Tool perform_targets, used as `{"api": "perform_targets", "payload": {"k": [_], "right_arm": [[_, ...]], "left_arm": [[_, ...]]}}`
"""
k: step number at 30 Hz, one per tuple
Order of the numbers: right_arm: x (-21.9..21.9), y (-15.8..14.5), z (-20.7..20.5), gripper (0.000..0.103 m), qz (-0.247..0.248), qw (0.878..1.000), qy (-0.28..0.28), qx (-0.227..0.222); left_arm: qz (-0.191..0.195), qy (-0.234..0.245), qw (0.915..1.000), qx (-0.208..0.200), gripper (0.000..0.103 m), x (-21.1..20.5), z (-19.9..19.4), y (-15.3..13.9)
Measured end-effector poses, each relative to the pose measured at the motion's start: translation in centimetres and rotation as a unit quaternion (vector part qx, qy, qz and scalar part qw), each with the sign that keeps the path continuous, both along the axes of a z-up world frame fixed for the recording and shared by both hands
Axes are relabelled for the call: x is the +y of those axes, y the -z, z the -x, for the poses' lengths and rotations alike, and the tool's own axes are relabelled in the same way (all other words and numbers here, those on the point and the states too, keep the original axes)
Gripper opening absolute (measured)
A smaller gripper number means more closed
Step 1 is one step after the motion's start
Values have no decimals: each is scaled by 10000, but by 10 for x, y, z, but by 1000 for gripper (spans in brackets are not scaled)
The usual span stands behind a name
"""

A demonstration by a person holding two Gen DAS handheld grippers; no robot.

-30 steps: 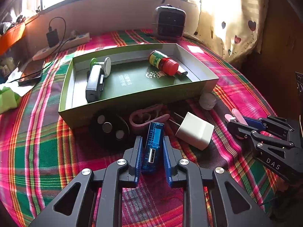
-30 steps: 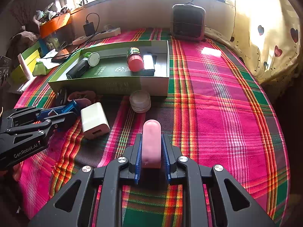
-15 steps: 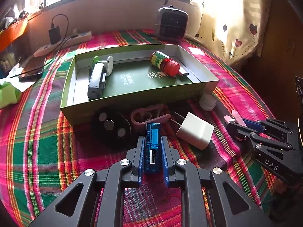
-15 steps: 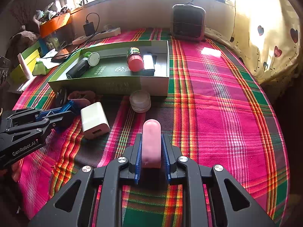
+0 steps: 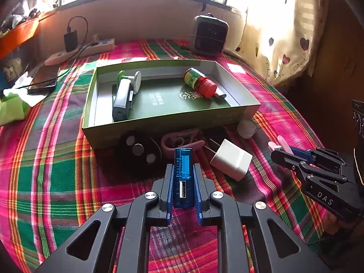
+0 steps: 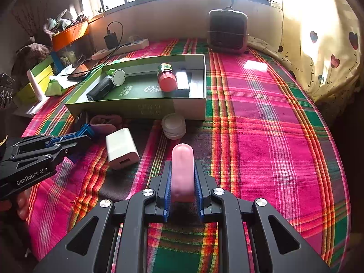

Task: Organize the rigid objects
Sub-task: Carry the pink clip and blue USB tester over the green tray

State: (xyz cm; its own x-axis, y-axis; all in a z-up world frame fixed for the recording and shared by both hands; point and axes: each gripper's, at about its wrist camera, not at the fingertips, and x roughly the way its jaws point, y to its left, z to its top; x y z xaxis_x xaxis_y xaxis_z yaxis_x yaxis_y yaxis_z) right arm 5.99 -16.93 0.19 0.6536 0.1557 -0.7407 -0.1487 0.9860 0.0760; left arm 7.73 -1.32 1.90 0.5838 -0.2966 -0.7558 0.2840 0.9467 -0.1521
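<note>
My left gripper (image 5: pixel 183 170) is shut on a blue USB tester (image 5: pixel 183 173), held just above the plaid cloth in front of the green box (image 5: pixel 168 122). My right gripper (image 6: pixel 182 170) is shut on a pink oblong piece (image 6: pixel 182 170), held low to the right. The box holds a red-capped bottle (image 5: pixel 200 83), a black device (image 5: pixel 121 100), a green-and-white reel (image 5: pixel 134 80) and a small black item (image 6: pixel 182 84). On the cloth before the box lie a white charger (image 5: pixel 231 159), a black disc (image 5: pixel 138 152), a pink clip (image 5: pixel 179 137) and a small white jar (image 6: pixel 174 126).
A small heater (image 5: pixel 210 36) stands behind the box by the wall. A power strip (image 5: pixel 79 51) with a plugged charger and a phone (image 5: pixel 44 80) lie at the back left. A curtain (image 6: pixel 325 34) hangs at the right. Cluttered boxes (image 6: pixel 36 82) sit at the far left.
My left gripper closed on the blue USB tester and lifted it a little off the cloth. My right gripper has stayed still with the pink piece.
</note>
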Motion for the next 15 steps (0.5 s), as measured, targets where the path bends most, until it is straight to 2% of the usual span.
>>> {"api": "perform_targets", "payload": {"k": [8,15], "right_arm": [[-2,-15,2,19,-65,9999,-49,-123],[3,-32,-4,19,-81,9993,-184,-305]], "left_arm": [[220,19,9997,-56,15,5,1,-15],[208,-20,9996,-215,15,8,-10,-33]]}}
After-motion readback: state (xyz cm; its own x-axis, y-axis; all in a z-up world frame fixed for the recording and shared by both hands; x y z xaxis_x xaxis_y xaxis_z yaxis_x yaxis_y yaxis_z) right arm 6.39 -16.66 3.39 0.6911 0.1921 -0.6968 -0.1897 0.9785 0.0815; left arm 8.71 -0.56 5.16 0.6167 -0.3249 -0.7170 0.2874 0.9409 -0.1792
